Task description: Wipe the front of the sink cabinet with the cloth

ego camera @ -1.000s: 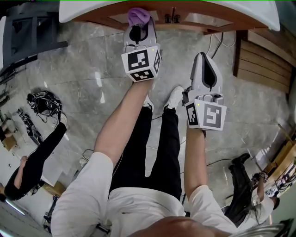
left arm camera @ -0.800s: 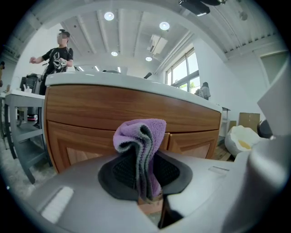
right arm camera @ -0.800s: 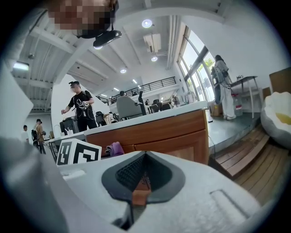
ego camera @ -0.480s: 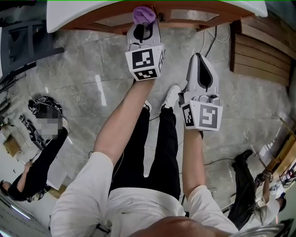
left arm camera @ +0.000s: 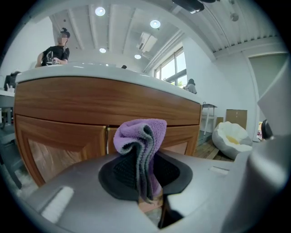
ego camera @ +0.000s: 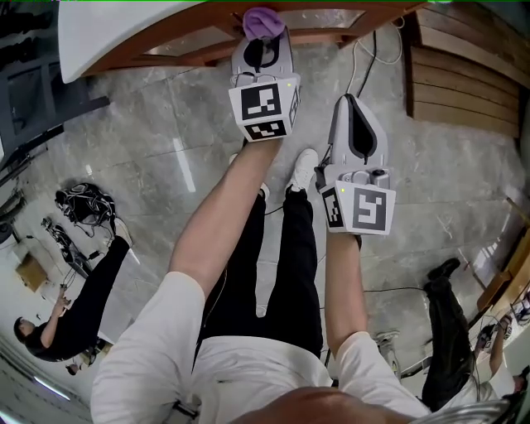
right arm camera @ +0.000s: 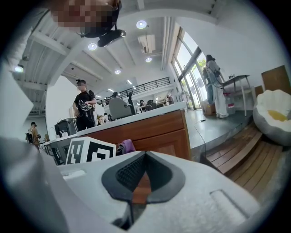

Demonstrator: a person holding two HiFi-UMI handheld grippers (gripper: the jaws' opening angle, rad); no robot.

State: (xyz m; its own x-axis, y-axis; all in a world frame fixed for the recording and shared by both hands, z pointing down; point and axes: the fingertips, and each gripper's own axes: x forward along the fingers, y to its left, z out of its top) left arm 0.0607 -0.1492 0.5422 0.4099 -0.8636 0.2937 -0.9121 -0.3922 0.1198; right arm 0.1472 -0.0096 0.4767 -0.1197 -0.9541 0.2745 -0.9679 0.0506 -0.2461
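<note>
A purple cloth [ego camera: 263, 21] is bunched between the jaws of my left gripper [ego camera: 263, 41], which is shut on it. In the head view the cloth is pressed to the wooden front of the sink cabinet [ego camera: 190, 41], under the white countertop [ego camera: 108, 33]. In the left gripper view the cloth [left arm camera: 138, 136] stands up from the left gripper [left arm camera: 146, 182], just right of the seam between two cabinet doors [left arm camera: 68, 136]. My right gripper [ego camera: 353, 106] hangs lower and to the right, clear of the cabinet, shut and holding nothing. The right gripper [right arm camera: 138, 182] faces the cabinet [right arm camera: 159, 129] at a slant.
The grey marble floor [ego camera: 166, 149] spreads below, with my white shoes [ego camera: 305, 170] near the cabinet. A cable [ego camera: 364, 58] and wooden steps [ego camera: 464, 74] lie to the right. People stand at the lower left [ego camera: 66, 315] and lower right [ego camera: 451, 331]. A white beanbag [left arm camera: 232, 136] sits further right.
My left gripper has slid the cloth to the right along the cabinet front, toward the door seam. The right gripper has stayed shut and drifted slightly left.
</note>
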